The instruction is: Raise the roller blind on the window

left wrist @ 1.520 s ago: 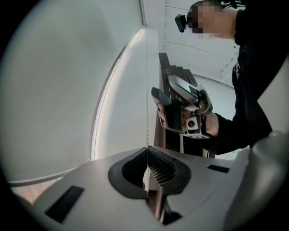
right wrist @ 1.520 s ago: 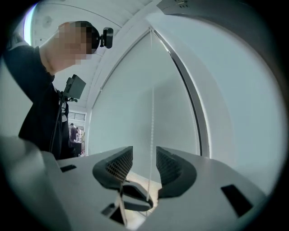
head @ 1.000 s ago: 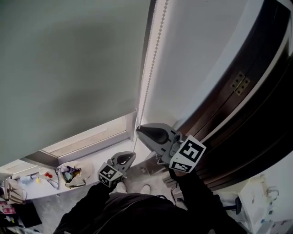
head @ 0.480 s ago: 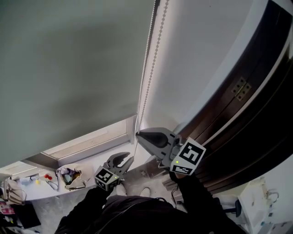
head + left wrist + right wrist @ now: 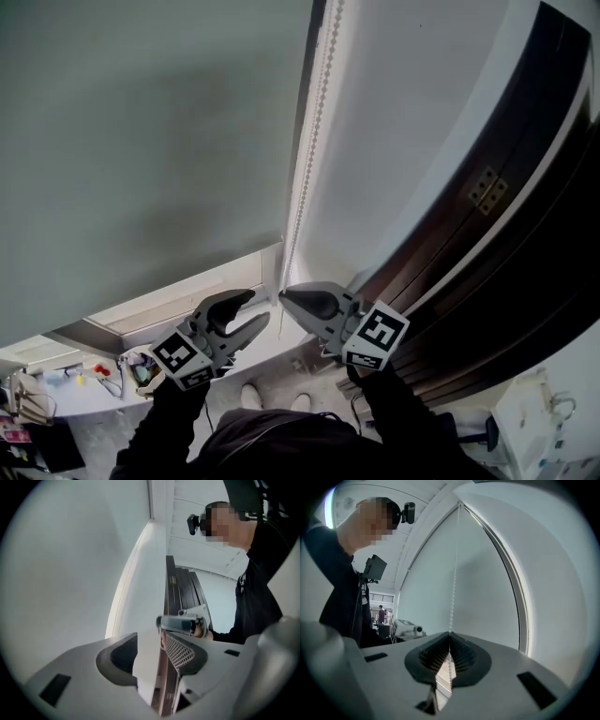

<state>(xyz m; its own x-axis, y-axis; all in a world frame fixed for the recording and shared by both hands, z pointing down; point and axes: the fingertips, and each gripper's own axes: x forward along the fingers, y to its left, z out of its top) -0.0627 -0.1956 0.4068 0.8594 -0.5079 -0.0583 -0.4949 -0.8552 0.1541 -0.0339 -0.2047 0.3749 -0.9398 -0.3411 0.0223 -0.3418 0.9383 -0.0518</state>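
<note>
The grey roller blind [image 5: 141, 141] covers the window at the left. Its white bead chain [image 5: 309, 141] hangs down the blind's right edge. My right gripper [image 5: 283, 295] is shut on the chain near its lower end; in the right gripper view the bead chain [image 5: 453, 588] runs straight up from the closed right gripper [image 5: 449, 637]. My left gripper [image 5: 259, 306] is just left of it at about the same height. Its jaws have just been opening and now stand open, with nothing between them. In the left gripper view, the right gripper [image 5: 180, 624] shows beyond the open left gripper [image 5: 150, 644].
A dark wooden door frame [image 5: 487, 216] with a brass hinge [image 5: 489, 190] runs down the right side. The window sill [image 5: 187, 300] lies under the blind. Small clutter [image 5: 131, 366] sits on the floor at the lower left. People stand far off [image 5: 383, 613].
My left gripper has let go, opened wide and risen from below to beside the right gripper. The right gripper has sunk slightly, still shut on the chain.
</note>
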